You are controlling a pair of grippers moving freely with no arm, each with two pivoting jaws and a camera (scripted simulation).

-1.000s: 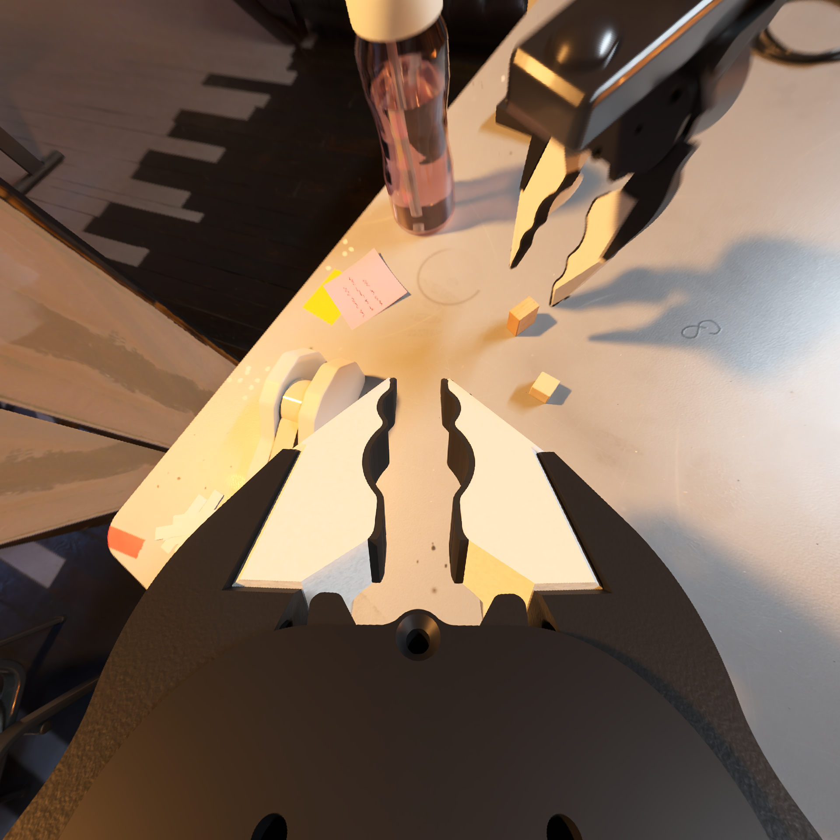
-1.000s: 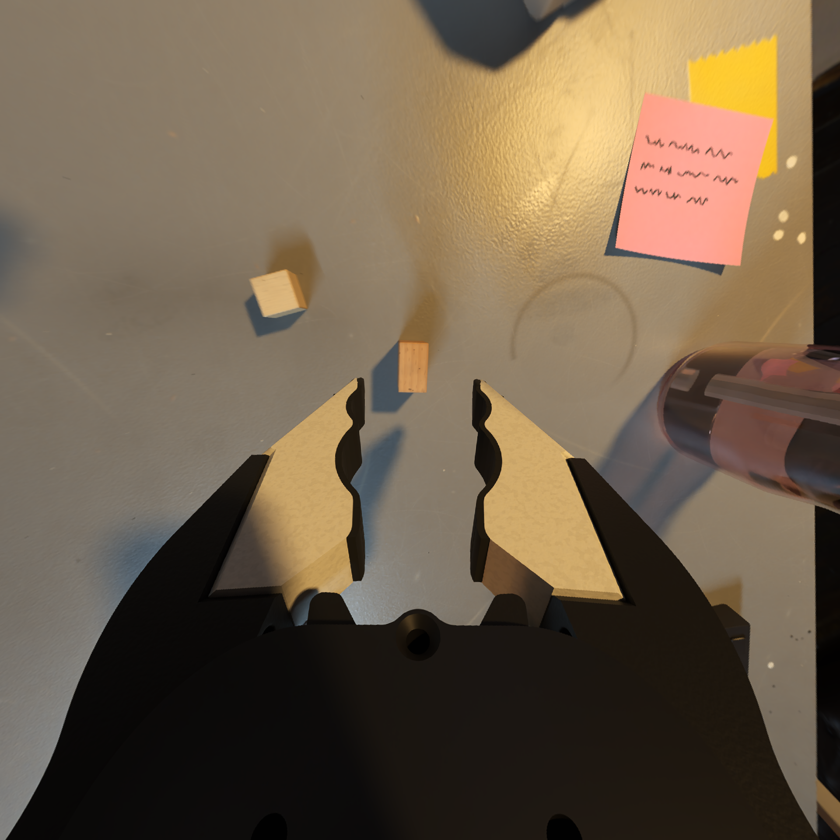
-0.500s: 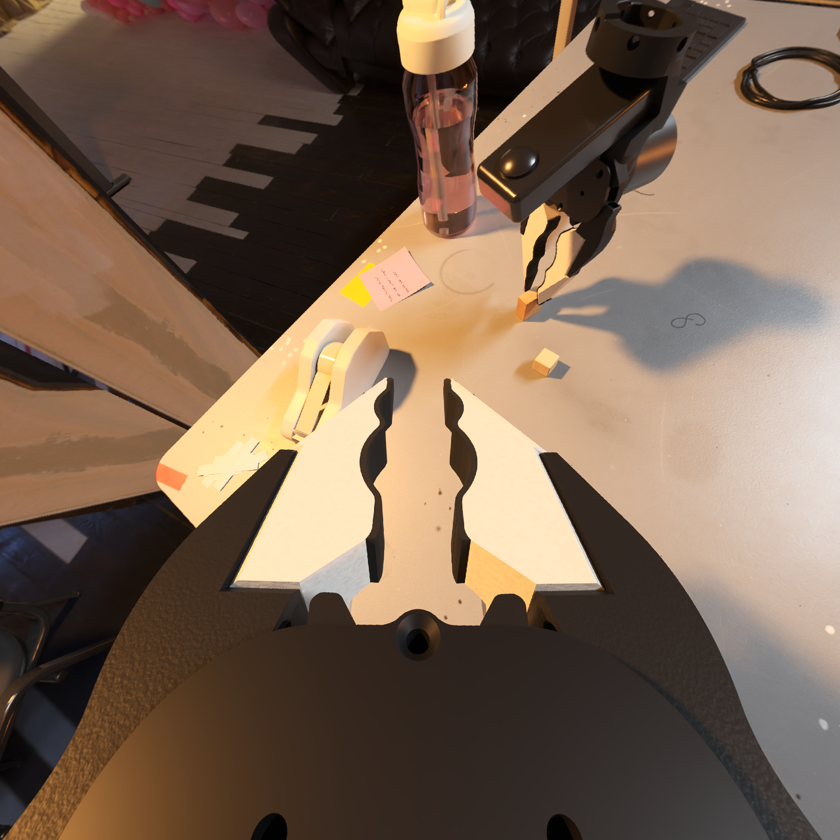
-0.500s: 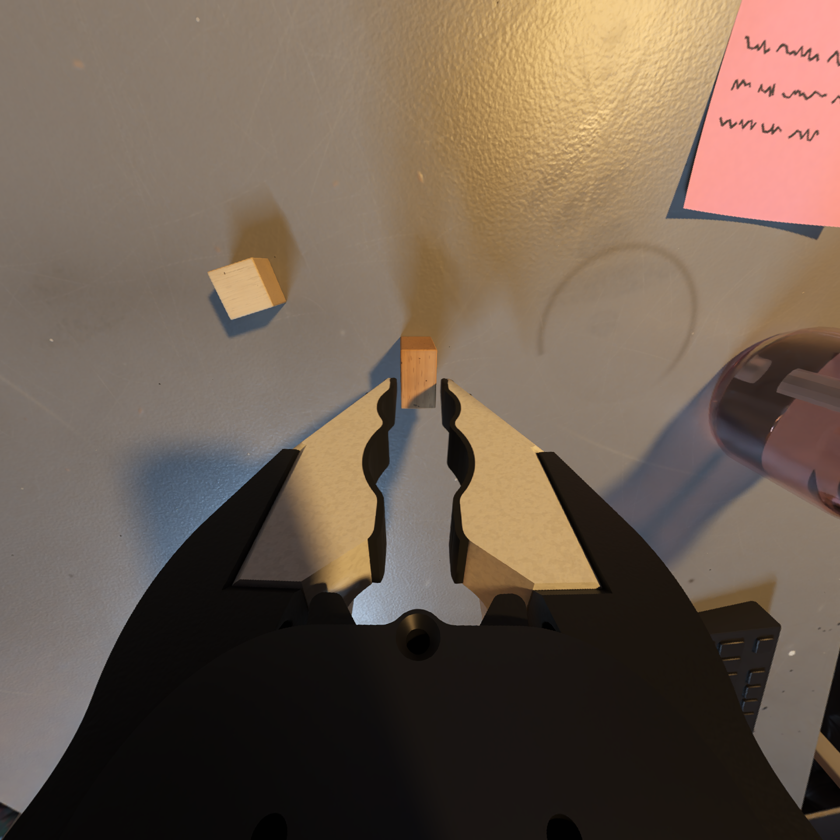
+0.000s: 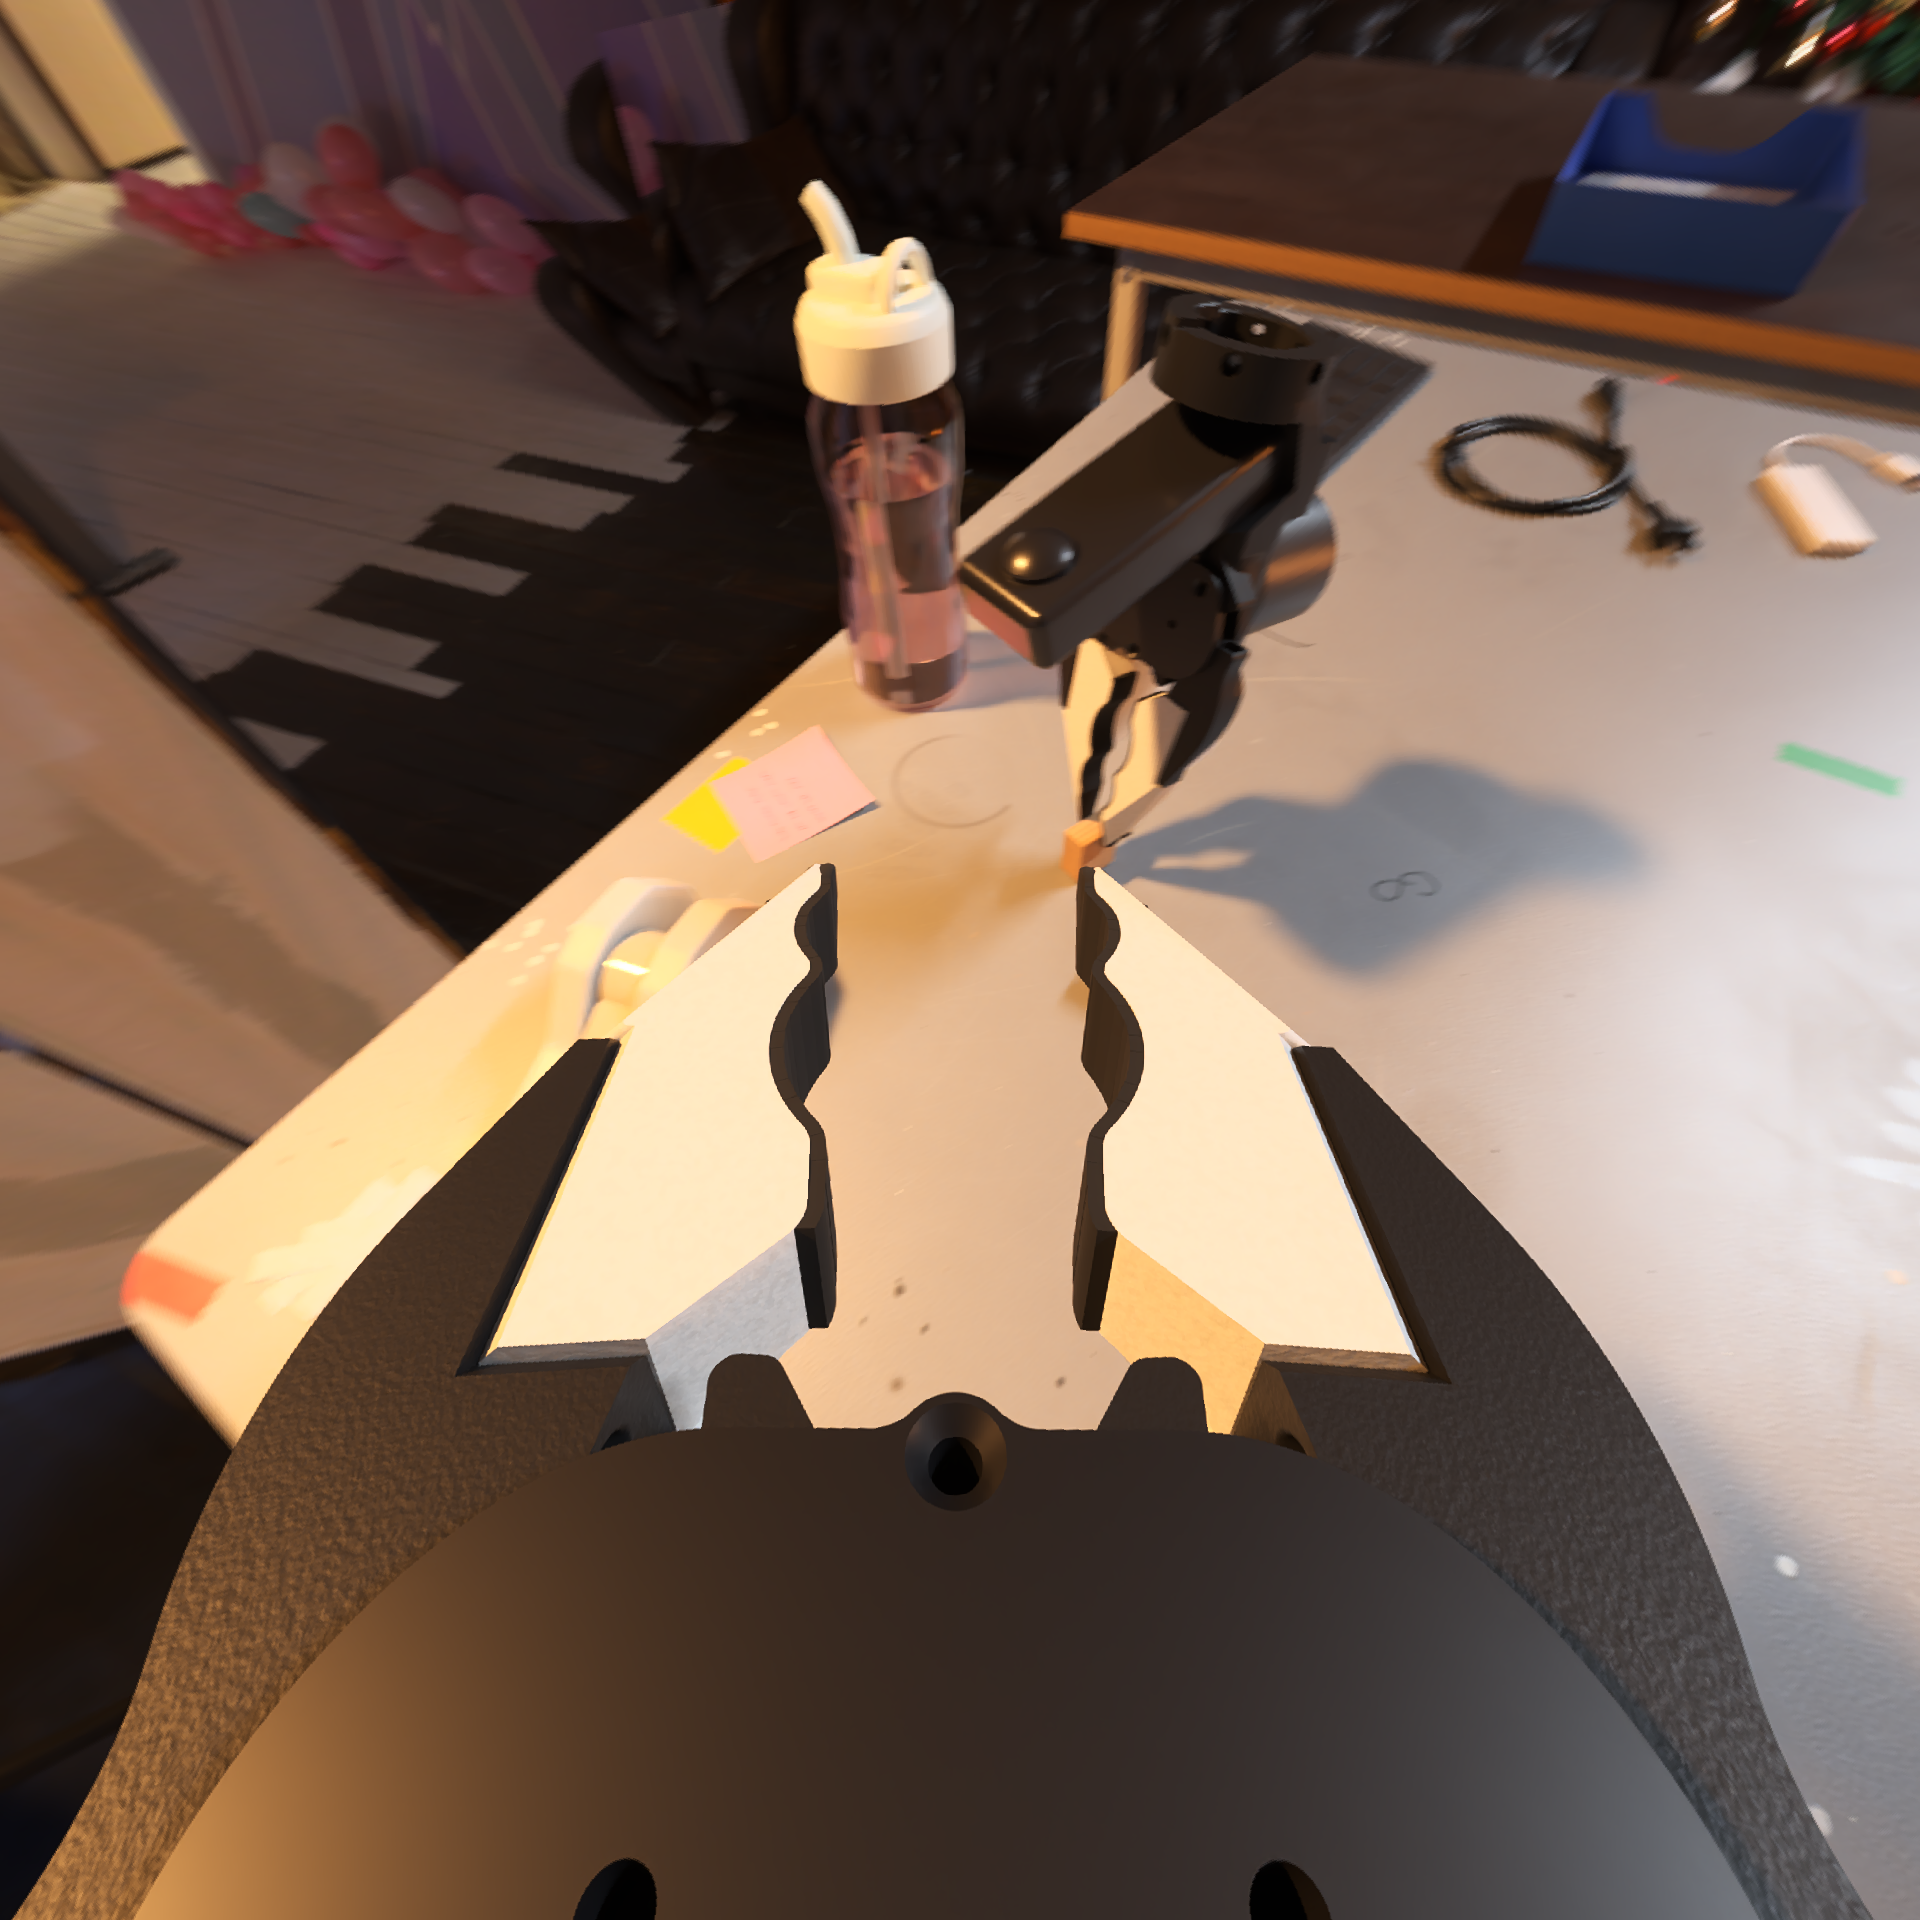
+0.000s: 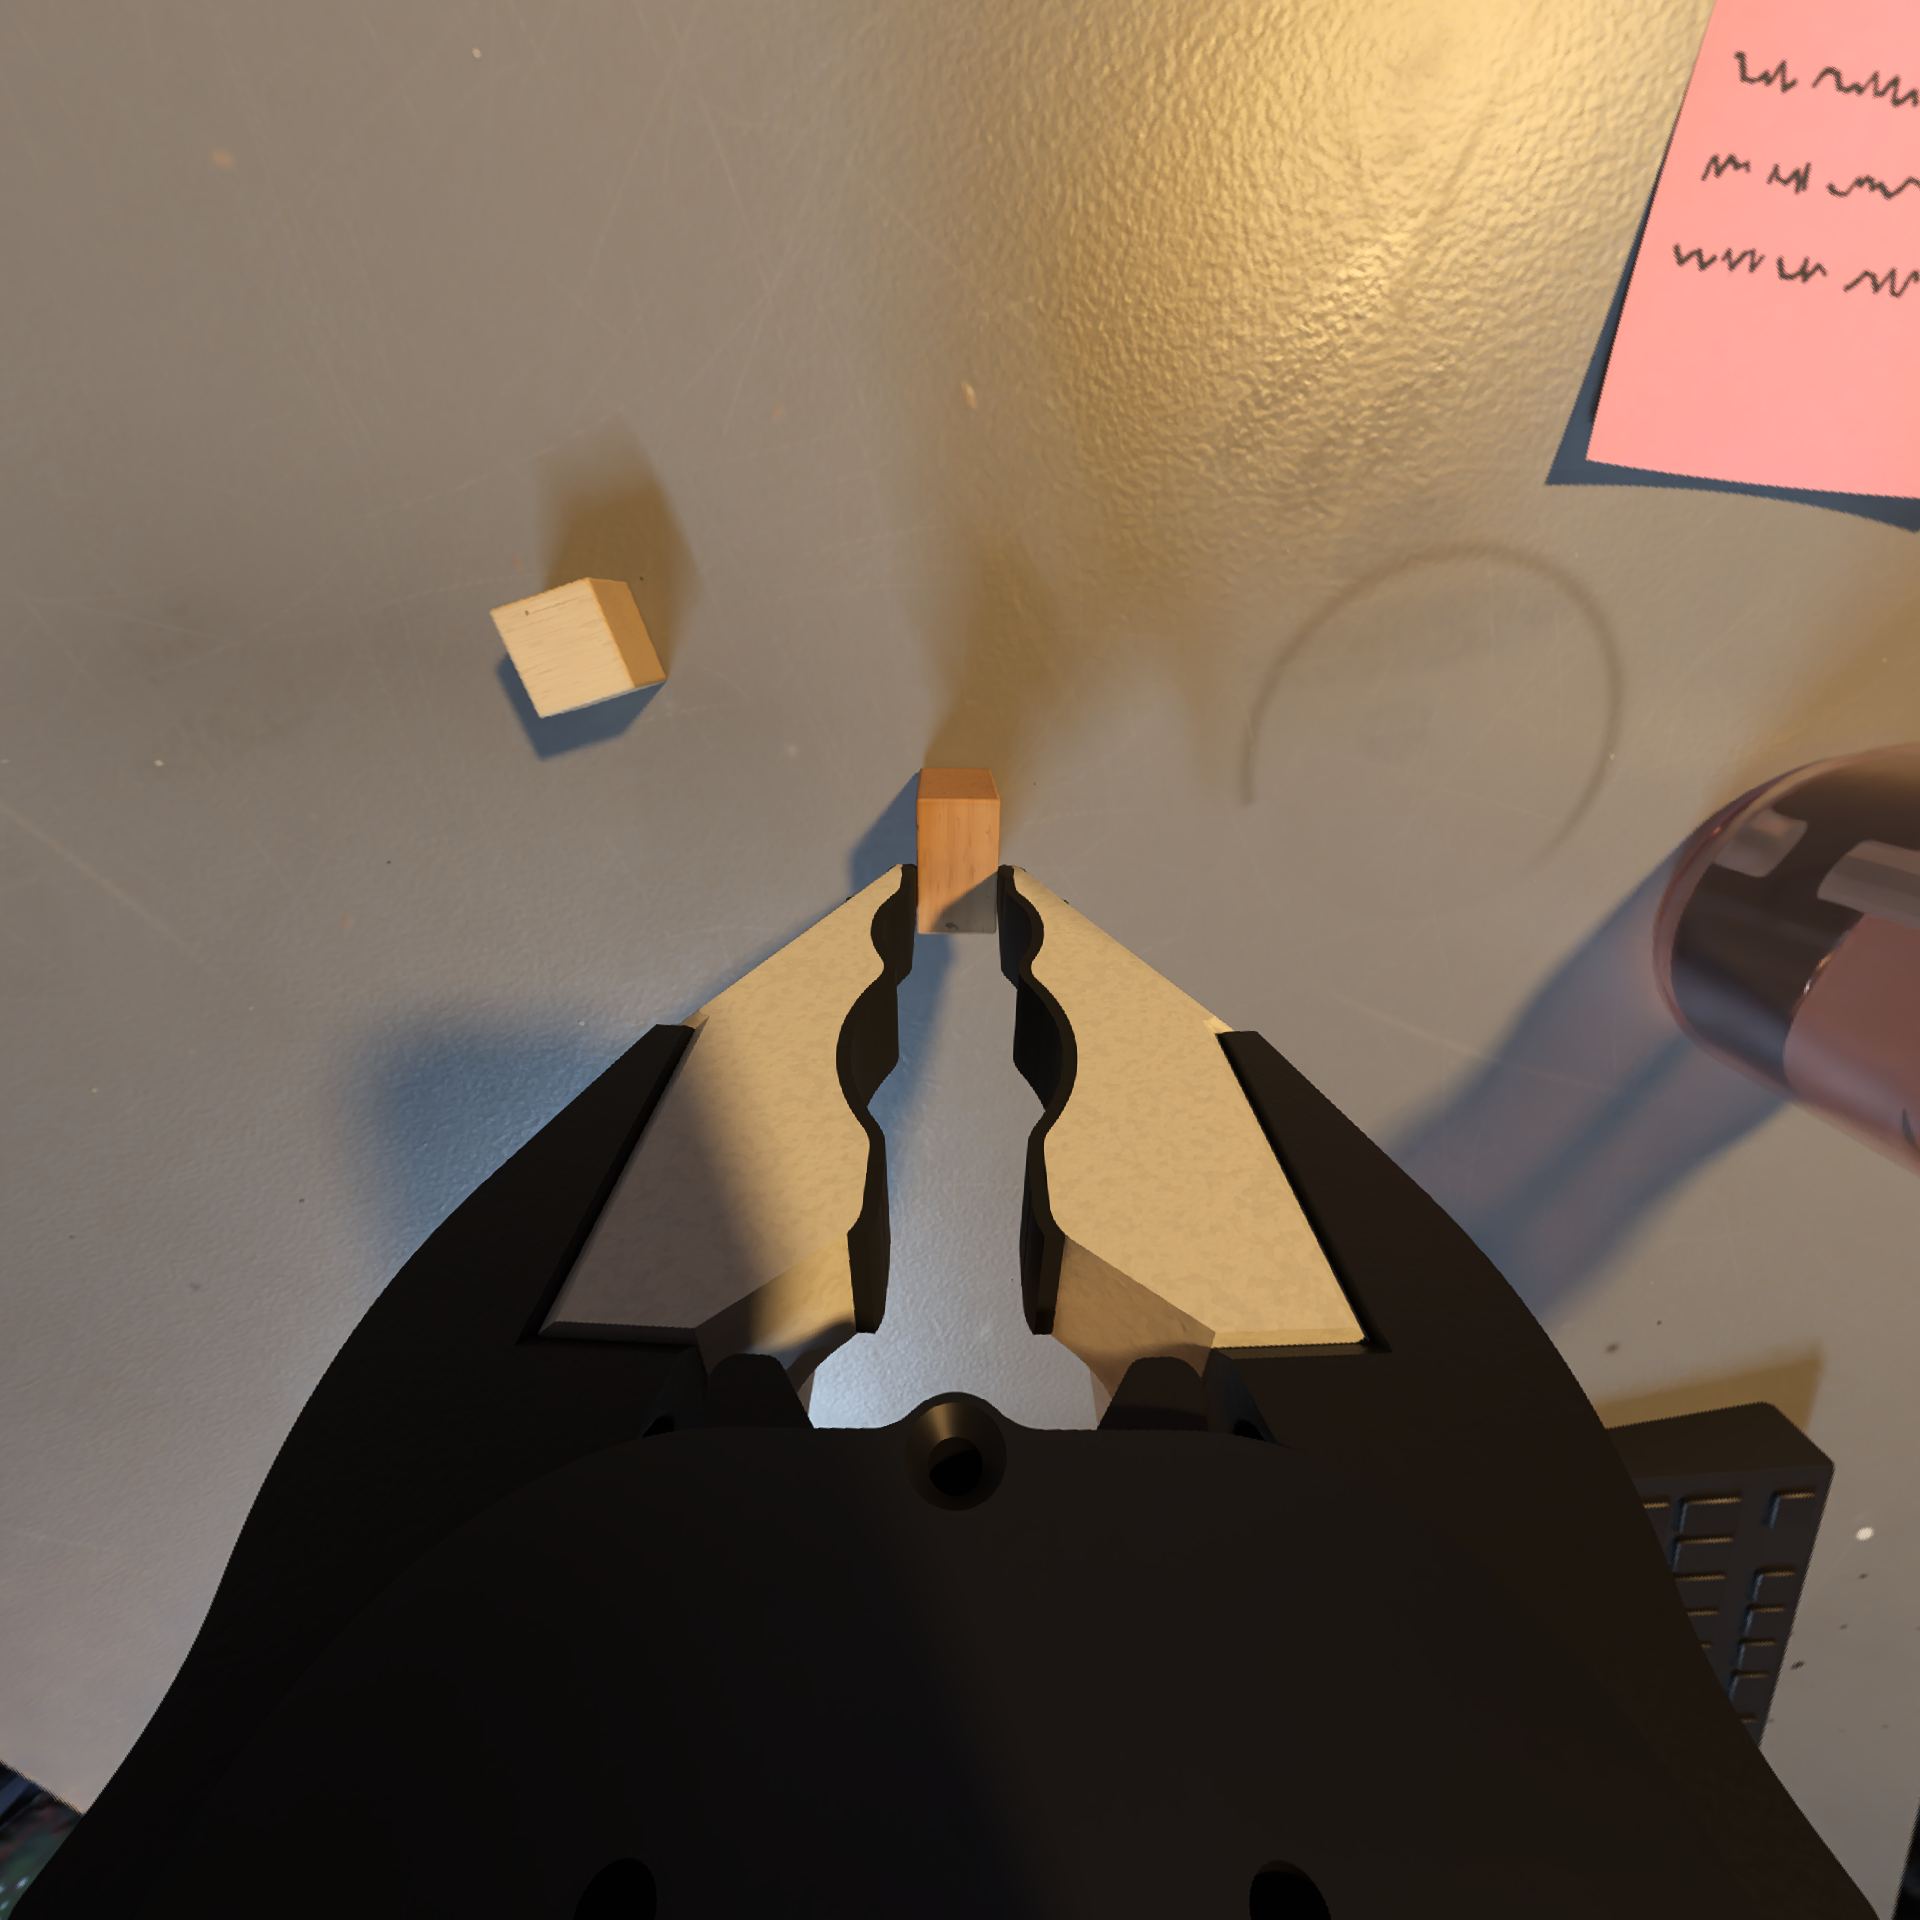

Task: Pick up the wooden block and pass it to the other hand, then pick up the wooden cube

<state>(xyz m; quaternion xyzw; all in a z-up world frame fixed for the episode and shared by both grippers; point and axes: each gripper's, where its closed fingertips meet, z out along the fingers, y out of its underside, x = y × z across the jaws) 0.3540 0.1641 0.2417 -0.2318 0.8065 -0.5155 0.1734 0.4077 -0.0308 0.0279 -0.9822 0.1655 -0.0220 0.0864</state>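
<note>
The orange-brown wooden block (image 6: 956, 847) stands on the grey table (image 6: 312, 312), pinched at its near end between the tips of my right gripper (image 6: 956, 883), which is shut on it. In the left wrist view the same block (image 5: 1084, 847) shows under the right gripper (image 5: 1110, 821), which points steeply down. The pale wooden cube (image 6: 577, 644) lies loose on the table, left of the block. It does not show in the left wrist view. My left gripper (image 5: 956, 883) is open and empty, above the table and short of the block.
A pink-tinted bottle (image 5: 894, 520) stands by the table's left edge, beyond a pink note (image 5: 800, 790) and a yellow note (image 5: 701, 816). A tape dispenser (image 5: 623, 956) sits near my left finger. A black cable (image 5: 1538, 468) and a white adapter (image 5: 1818, 509) lie far right. A keyboard corner (image 6: 1725, 1558) shows.
My right gripper came down over the block and closed on it. My left gripper drew back and tilted up, and its jaws opened wider.
</note>
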